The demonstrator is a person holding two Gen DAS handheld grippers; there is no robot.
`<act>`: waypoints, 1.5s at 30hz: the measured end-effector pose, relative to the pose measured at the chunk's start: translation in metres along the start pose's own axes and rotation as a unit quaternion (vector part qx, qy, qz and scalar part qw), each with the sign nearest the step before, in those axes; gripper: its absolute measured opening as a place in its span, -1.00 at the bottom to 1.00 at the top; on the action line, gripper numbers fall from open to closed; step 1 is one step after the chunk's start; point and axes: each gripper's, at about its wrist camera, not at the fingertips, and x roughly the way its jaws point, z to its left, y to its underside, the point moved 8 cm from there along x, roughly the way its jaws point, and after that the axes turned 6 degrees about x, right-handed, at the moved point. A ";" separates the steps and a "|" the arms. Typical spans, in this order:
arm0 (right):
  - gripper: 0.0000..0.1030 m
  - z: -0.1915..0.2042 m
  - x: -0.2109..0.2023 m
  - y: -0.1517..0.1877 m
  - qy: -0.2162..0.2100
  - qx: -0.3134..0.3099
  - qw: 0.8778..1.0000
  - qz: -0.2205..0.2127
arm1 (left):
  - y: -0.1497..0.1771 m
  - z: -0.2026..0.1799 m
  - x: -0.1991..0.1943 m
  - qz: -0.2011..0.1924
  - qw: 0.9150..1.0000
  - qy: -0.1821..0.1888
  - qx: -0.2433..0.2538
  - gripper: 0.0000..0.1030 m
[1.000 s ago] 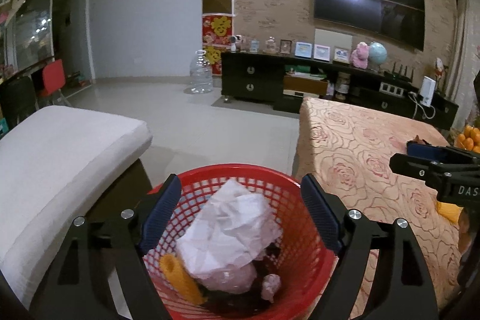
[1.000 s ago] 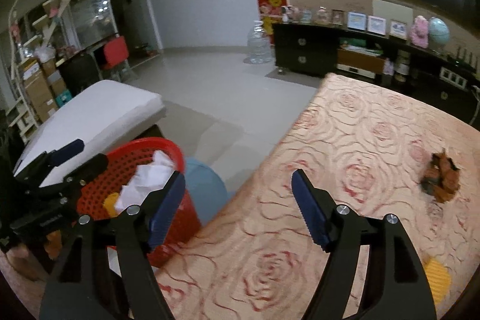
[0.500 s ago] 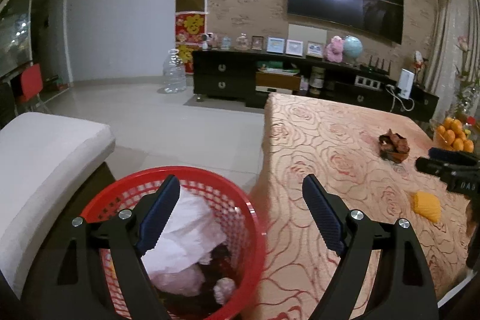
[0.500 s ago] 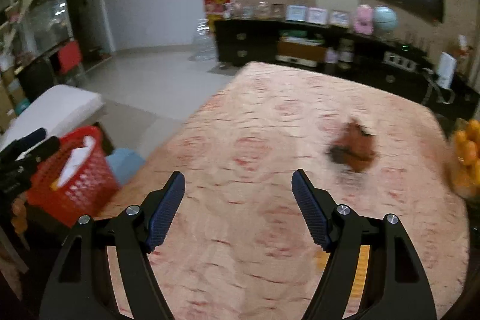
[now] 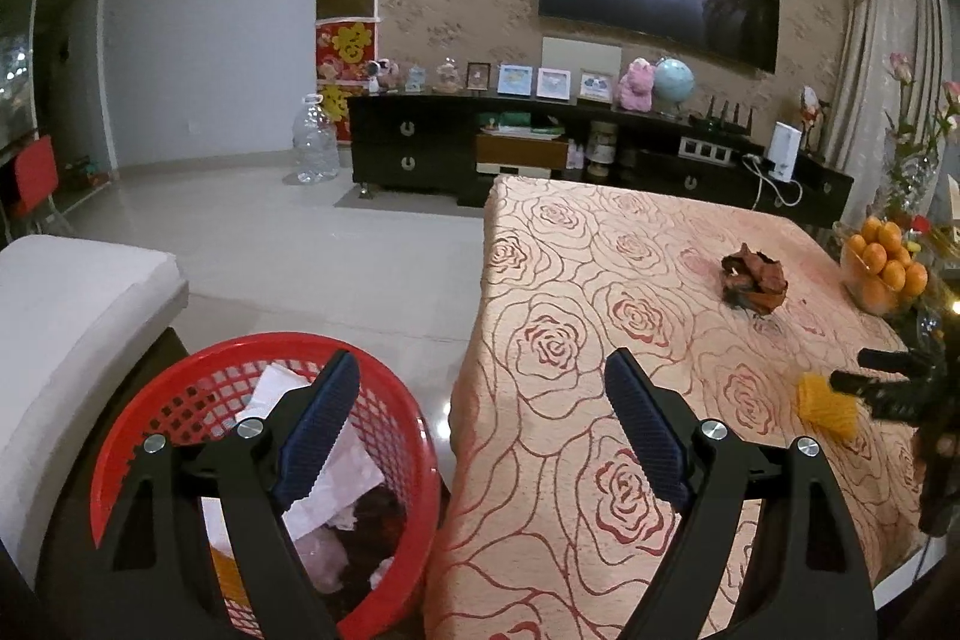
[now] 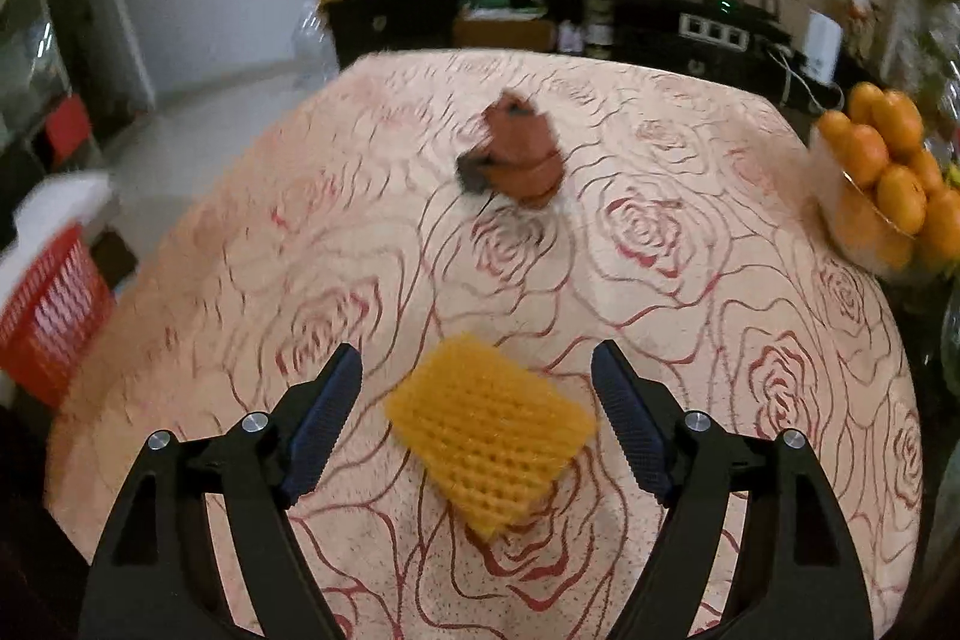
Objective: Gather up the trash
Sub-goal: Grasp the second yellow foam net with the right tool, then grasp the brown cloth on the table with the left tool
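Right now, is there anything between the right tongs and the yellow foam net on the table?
Nothing visible. The right tongs are opening, and the yellow foam net lies flat on the tablecloth directly ahead, between the two fingers but untouched. The brown crumpled trash lies farther back.

The left view looks from beside the red basket (image 5: 258, 460) across the table (image 5: 600, 340). The right view hangs closer above it (both show the table).
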 end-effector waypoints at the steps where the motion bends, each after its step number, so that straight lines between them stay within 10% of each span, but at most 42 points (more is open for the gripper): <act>1: 0.48 0.006 0.003 0.003 0.006 -0.014 1.000 0.002 | 0.000 -0.002 0.000 0.001 1.000 0.000 0.002 0.57; 21: -0.20 -0.018 0.021 0.010 0.022 0.023 0.999 0.034 | 0.000 -0.017 0.006 0.003 1.000 0.009 0.018 0.57; 45: -0.21 -0.055 -0.038 -0.033 0.025 0.105 0.994 -0.037 | -0.024 -0.135 0.074 0.053 0.990 0.087 0.094 0.57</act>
